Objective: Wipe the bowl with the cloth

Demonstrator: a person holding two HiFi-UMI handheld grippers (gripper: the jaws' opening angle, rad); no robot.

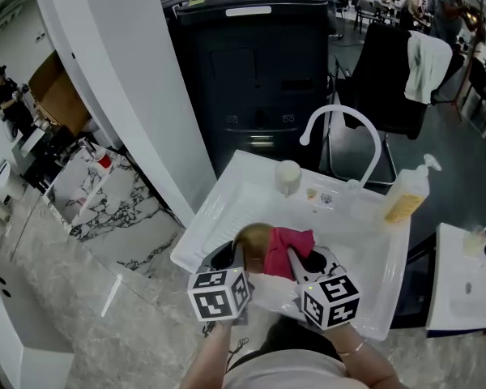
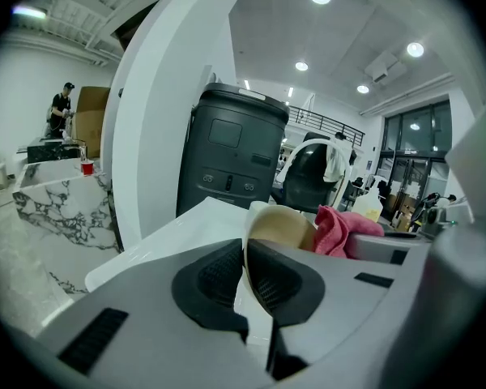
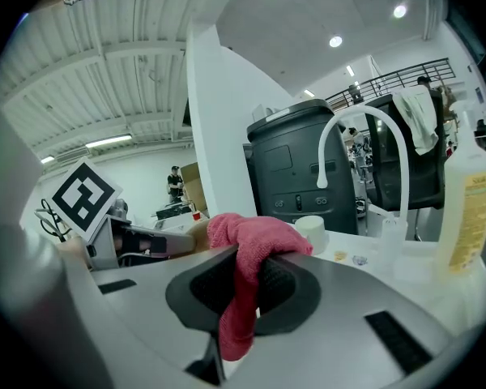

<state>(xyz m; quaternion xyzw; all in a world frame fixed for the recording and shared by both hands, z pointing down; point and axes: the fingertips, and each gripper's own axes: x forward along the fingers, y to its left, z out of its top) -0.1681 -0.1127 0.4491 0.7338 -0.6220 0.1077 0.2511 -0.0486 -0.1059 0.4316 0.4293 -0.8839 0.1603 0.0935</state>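
A tan bowl [image 1: 253, 240] is held on edge over the white sink [image 1: 227, 193]. My left gripper [image 1: 245, 258] is shut on its rim; in the left gripper view the thin rim of the bowl [image 2: 282, 227] runs between the two dark pads. A pink cloth [image 1: 290, 250] lies against the bowl's inside. My right gripper [image 1: 296, 267] is shut on the cloth [image 3: 245, 258], which bulges over the pads and hangs down between them. The bowl [image 3: 196, 232] shows only as a sliver behind the cloth in the right gripper view.
A white curved faucet [image 1: 344, 132] rises at the sink's back. A soap bottle with yellow liquid [image 1: 407, 197] stands at the back right, a small white cup [image 1: 287, 177] at the back left. A dark bin [image 1: 255, 63] stands behind. A marble counter [image 1: 113, 209] lies to the left.
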